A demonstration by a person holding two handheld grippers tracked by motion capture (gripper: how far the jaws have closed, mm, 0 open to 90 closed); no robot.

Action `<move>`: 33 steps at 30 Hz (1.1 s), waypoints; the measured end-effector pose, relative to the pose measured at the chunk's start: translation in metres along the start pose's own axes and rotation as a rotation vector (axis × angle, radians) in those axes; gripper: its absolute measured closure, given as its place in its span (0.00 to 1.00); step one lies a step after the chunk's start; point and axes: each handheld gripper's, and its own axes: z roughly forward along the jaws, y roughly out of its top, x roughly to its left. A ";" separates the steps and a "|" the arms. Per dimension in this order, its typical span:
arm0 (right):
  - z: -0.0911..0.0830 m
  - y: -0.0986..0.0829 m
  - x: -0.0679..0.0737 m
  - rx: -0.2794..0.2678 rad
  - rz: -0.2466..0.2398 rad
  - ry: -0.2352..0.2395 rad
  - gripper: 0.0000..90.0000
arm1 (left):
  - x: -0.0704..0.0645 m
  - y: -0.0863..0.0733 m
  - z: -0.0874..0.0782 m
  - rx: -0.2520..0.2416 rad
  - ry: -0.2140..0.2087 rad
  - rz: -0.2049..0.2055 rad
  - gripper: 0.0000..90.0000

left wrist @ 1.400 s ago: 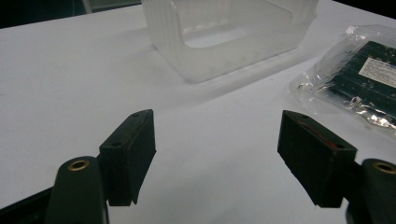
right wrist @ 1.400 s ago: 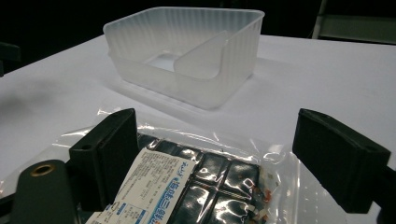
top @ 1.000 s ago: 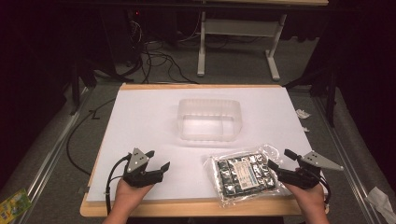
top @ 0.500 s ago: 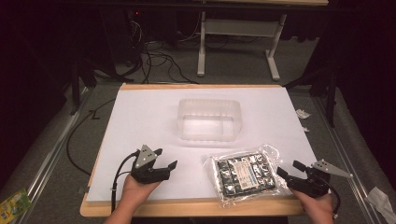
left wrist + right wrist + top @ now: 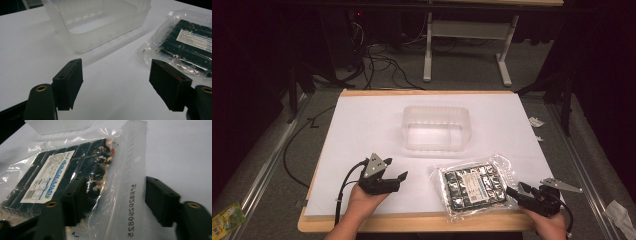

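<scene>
White paper covers the table [image 5: 362, 130]; the clear plastic tub [image 5: 435, 128] sits toward 12 o'clock, the bagged dark tray [image 5: 475, 185] at 5 o'clock. The right gripper [image 5: 518, 192] has dropped and slid in from 3 o'clock, jaws wide astride the bag's sealed edge, probably about to pinch. The left gripper [image 5: 398, 177], also wide, waits at 7 o'clock.

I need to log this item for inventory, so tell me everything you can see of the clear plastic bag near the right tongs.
The clear plastic bag is a crinkled, glossy zip-type pouch lying flat near the white table's front edge, in front of the clear tub. Inside is a black gridded tray bearing a white printed label; small red and white bits lie loose at one end. Digits are printed along its sealed strip. The right tongs, jaws open, straddle that edge; contact is unclear.
</scene>
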 end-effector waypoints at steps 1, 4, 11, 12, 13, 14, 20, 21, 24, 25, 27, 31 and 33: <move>0.000 0.000 0.000 0.002 0.005 0.003 0.48 | 0.000 0.000 0.000 -0.001 0.000 0.001 0.31; 0.000 0.000 0.000 0.004 0.019 0.020 0.63 | 0.000 0.000 -0.001 -0.002 0.000 -0.002 0.31; -0.005 0.004 0.011 -0.034 -0.073 -0.035 0.99 | 0.000 0.000 0.000 -0.001 -0.003 -0.002 0.31; -0.005 0.004 0.011 -0.034 -0.073 -0.035 0.99 | 0.000 0.000 0.000 -0.001 -0.003 -0.002 0.31; -0.006 0.005 0.013 -0.034 -0.092 -0.046 0.99 | 0.000 0.000 0.000 -0.002 -0.005 -0.004 0.31; -0.006 0.007 0.017 -0.044 -0.122 -0.061 1.00 | 0.000 0.000 0.000 -0.002 -0.006 -0.005 0.31; -0.014 0.015 0.027 -0.115 -0.170 -0.061 1.00 | -0.003 0.002 -0.001 -0.010 -0.012 -0.004 0.32; -0.016 0.017 0.030 -0.131 -0.183 -0.063 1.00 | -0.003 0.002 -0.001 -0.013 -0.011 -0.004 0.32; -0.019 0.019 0.035 -0.147 -0.203 -0.065 1.00 | -0.006 0.003 0.000 -0.015 -0.017 0.002 0.33; -0.022 0.020 0.038 -0.158 -0.212 -0.064 1.00 | -0.006 0.003 0.000 -0.015 -0.018 0.004 0.33; -0.025 0.021 0.041 -0.177 -0.220 -0.059 1.00 | -0.008 0.003 0.000 -0.015 -0.019 0.013 0.33; -0.029 0.024 0.046 -0.204 -0.234 -0.049 1.00 | -0.009 0.004 0.000 -0.014 -0.021 0.018 0.34; -0.029 0.025 0.048 -0.210 -0.236 -0.047 1.00 | -0.009 0.004 0.000 -0.014 -0.020 0.019 0.34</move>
